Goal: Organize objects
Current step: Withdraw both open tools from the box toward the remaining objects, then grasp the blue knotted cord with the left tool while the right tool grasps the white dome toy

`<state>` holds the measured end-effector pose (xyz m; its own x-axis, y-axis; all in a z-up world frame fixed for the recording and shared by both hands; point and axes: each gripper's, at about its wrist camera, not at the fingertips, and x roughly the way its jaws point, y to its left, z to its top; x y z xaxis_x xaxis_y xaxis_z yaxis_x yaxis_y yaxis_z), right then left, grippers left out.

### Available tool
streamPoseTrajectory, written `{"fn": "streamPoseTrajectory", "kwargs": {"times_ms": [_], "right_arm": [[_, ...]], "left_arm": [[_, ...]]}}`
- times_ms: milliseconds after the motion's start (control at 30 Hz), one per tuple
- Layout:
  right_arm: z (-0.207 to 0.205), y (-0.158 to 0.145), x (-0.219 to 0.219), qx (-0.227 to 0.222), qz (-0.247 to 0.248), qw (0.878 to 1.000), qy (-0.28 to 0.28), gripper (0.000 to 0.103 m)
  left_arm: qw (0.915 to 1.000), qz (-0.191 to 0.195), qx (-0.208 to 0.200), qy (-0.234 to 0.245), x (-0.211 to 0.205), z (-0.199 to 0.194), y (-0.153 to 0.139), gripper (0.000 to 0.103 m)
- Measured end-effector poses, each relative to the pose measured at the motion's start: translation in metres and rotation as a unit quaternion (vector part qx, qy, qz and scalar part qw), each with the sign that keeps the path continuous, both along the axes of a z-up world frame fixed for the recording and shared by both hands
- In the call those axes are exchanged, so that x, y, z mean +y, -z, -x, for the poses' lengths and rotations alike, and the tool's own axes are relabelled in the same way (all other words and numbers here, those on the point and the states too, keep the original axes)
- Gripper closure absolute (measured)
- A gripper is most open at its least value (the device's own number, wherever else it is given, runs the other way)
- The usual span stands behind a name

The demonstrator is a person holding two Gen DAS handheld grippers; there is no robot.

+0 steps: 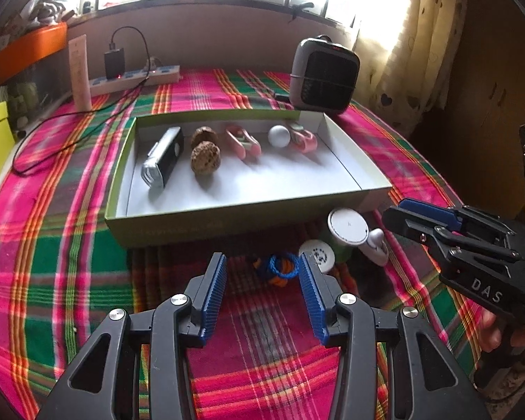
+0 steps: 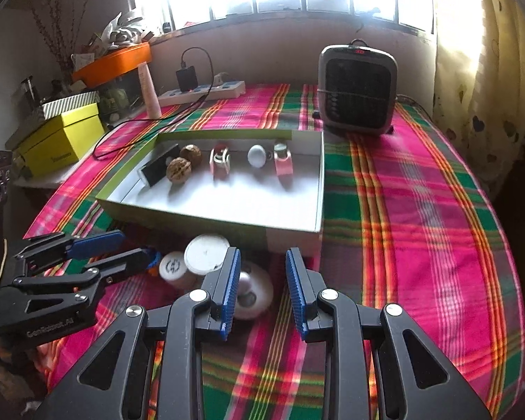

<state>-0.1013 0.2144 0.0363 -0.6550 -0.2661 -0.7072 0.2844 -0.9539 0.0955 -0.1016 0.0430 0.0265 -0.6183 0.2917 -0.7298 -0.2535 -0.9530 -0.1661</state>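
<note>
A shallow green box (image 1: 227,215) with a white inside sits on the plaid cloth; it holds a black-and-silver device (image 1: 164,161), two walnuts (image 1: 205,156), two pink clips (image 1: 243,141) and a white ball (image 1: 279,135). In front of the box lie blue and orange rings (image 1: 280,266), two white-lidded jars (image 1: 347,228) (image 1: 317,254) and a small white device (image 1: 376,245). My left gripper (image 1: 262,266) is open just short of the rings. My right gripper (image 2: 262,260) is open over the white device (image 2: 253,292), beside the jars (image 2: 206,252).
A grey heater (image 2: 357,91) stands behind the box. A power strip with a charger (image 1: 136,77) and a cream tube (image 1: 78,71) are at the back left, with a black cable (image 1: 52,122) across the cloth. Yellow boxes (image 2: 59,140) sit off the left edge.
</note>
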Motion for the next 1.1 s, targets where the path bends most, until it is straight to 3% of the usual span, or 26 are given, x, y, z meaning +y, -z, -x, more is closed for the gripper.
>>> {"fn": "streamPoseTrajectory", "kwargs": {"times_ms": [167,1100], "right_arm": [[-0.007,0.005,-0.002,-0.004,0.002,1.000,-0.011,0.060],[0.009,0.027,-0.015,-0.037,-0.052,0.998,-0.028,0.060]], "left_arm": [[1.0000,0.002,-0.004,0.003,0.003,-0.001,0.004,0.061],[0.9996,0.025,-0.013,0.004,0.010,0.008,0.013,0.061]]}}
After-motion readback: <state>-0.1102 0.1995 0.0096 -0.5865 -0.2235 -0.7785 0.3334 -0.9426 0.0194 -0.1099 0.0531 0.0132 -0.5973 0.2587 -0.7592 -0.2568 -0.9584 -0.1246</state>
